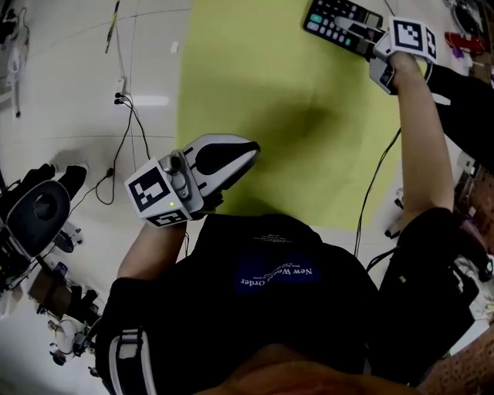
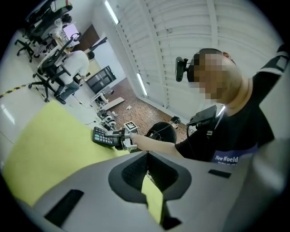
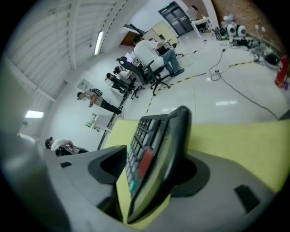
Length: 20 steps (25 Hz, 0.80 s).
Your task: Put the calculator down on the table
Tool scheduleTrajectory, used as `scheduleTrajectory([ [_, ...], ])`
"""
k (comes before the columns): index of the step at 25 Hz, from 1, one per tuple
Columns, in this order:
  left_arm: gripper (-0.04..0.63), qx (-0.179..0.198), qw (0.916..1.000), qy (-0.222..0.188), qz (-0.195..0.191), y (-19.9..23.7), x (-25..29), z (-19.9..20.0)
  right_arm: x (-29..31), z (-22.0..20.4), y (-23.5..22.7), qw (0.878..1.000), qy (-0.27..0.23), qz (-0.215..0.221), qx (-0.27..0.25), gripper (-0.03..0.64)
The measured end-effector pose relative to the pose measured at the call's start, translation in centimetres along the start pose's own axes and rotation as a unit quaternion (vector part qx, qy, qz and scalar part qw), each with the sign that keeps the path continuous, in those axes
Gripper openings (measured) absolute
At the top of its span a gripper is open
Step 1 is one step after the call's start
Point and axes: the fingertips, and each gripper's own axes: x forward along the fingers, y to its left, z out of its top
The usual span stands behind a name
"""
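The right tool [image 1: 359, 38] reaches to the far corner of the yellow surface [image 1: 262, 92], with the calculator [image 1: 340, 23] standing on edge between its 2 jaws. The jaws are partly open: a gap shows on the key side, and the calculator only leans against the other pad, so the grip looks loose. The calculator sits low at the surface, but I cannot tell whether it already rests there. The left tool [image 1: 247, 154] hangs near the person's body, tips together and holding nothing. The put-down looks nearly done. What remains is to let the calculator lie flat and draw the right tool clear.
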Motion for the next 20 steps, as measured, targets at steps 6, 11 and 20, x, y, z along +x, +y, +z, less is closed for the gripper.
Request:
scheduleTrajectory([
  [6, 0.007, -0.009, 1.0, 0.004, -0.002, 0.9, 0.5, -0.8, 2.0, 0.0, -0.7, 0.999, 0.024, -0.041, -0.022, 0.321],
  [11, 0.007, 0.001, 0.9999, 0.013, 0.005, 0.3, 0.2, -2.1, 1.3, 0.8, -1.7, 0.993, 0.0, -0.102, -0.056, 0.384],
  [20, 0.008, 0.045, 0.9981, 0.032, 0.028, 3.1, 0.9, -2.5, -2.8, 2.8, -3.6, 0.977, -0.122, -0.16, -0.069, 0.399],
])
